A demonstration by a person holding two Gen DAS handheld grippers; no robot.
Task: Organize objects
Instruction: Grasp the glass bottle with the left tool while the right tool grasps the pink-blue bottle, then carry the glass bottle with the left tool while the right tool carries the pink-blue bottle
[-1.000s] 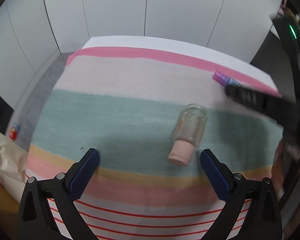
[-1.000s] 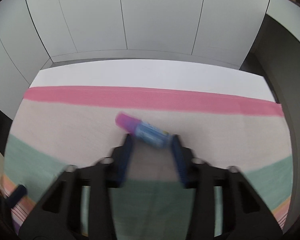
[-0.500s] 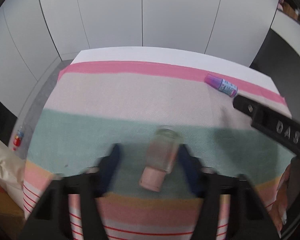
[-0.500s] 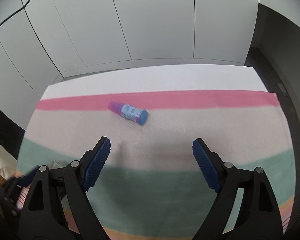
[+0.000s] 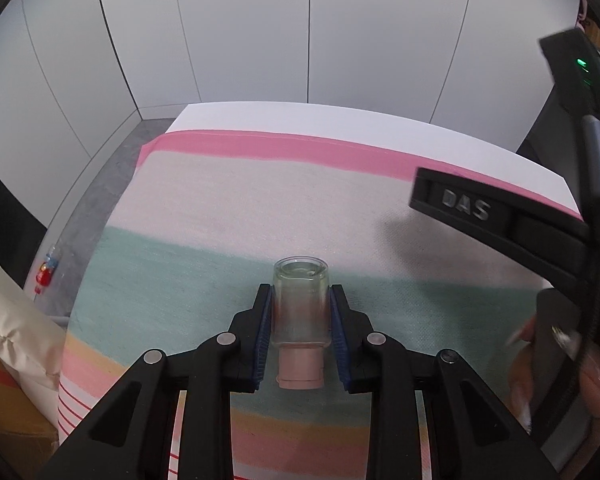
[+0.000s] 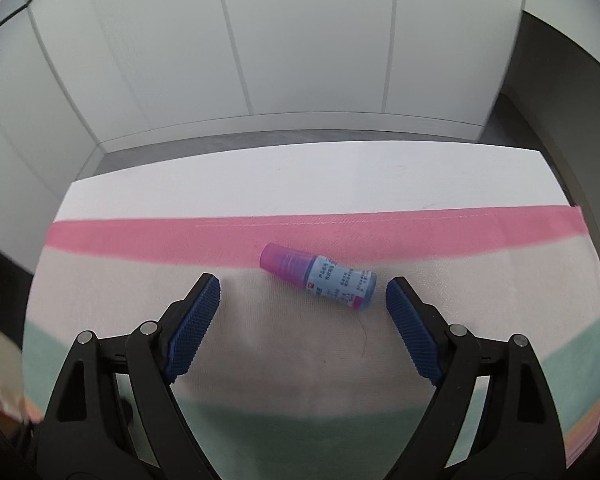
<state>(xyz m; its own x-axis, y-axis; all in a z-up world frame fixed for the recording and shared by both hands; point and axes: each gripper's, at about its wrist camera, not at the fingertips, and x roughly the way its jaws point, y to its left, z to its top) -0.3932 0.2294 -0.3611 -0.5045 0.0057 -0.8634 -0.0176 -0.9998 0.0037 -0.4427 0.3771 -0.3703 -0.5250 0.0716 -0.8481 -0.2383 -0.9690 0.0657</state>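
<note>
A clear glass bottle [image 5: 300, 312] with a pale pink cap [image 5: 299, 368] lies on the green stripe of the striped cloth [image 5: 220, 208], cap toward the camera. My left gripper [image 5: 300, 292] is shut on it, both blue pads pressing its sides. In the right wrist view a small blue bottle [image 6: 332, 282] with a magenta cap [image 6: 276, 258] lies on its side at the edge of the pink stripe. My right gripper [image 6: 303, 284] stands open around it, pads apart from it on both sides.
The cloth covers a white table [image 6: 300, 176] with white wall panels behind. The right tool's black body [image 5: 480, 216] and a hand [image 5: 592, 384] fill the left view's right side. A cream bag [image 5: 12, 320] and grey floor [image 5: 100, 200] lie left.
My left gripper moved over the glass bottle and shut on it. My right gripper let go of the blue bottle, opened wide and drew back, leaving the bottle lying on the cloth.
</note>
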